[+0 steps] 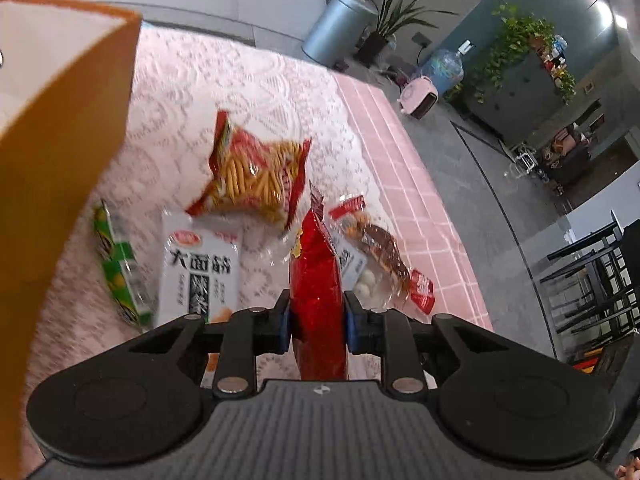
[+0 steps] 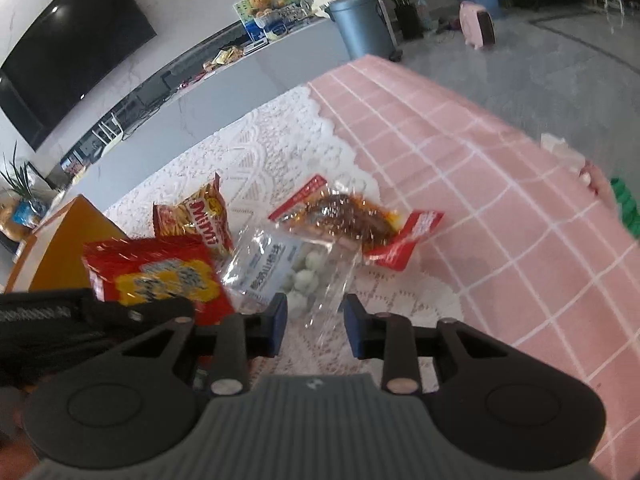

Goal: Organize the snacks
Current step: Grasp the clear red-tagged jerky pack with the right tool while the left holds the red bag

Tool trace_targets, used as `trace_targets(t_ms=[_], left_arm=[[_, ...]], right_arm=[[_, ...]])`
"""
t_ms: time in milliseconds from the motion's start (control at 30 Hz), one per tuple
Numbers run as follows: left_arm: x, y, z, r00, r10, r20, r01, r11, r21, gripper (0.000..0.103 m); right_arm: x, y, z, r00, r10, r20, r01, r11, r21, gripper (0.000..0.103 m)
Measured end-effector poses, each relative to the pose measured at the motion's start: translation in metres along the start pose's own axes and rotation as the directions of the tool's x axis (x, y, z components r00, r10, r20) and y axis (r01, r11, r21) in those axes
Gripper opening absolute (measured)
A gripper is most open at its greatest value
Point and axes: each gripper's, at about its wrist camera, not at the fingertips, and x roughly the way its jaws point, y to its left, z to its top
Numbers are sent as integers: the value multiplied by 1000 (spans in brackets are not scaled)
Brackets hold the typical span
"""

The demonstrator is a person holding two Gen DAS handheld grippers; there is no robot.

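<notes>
Bare pink checked cloth (image 2: 500, 184) across the right of the right wrist view, free to pass. Crowded lower left: red bag (image 2: 156, 276), clear pouch (image 2: 276, 268), stick-snack bag (image 2: 200, 220) packed close. Orange box (image 1: 68, 152) walling off the left wrist view's left.

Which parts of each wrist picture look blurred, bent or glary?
Left wrist view: the green packet and orange box are smeared; the floor edge curves. Right wrist view: the red bag print is blurred, the clear pouch glints, the television bows.
</notes>
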Motion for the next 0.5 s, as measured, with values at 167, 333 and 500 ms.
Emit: trace_targets(t_ms=[167, 333, 500], left_arm=[[-3, -3, 2, 1000, 17, 6, -17, 1000, 21, 27], [-3, -1, 4, 999, 35, 3, -35, 999, 22, 27], [1, 1, 9, 999, 46, 3, -46, 999, 25, 27]], right_arm=[[5, 13, 15, 994, -87, 68, 99, 978, -184, 53], [30, 10, 30, 988, -119, 100, 144, 943, -299, 54], [46, 11, 34, 988, -114, 104, 142, 935, -326, 58]])
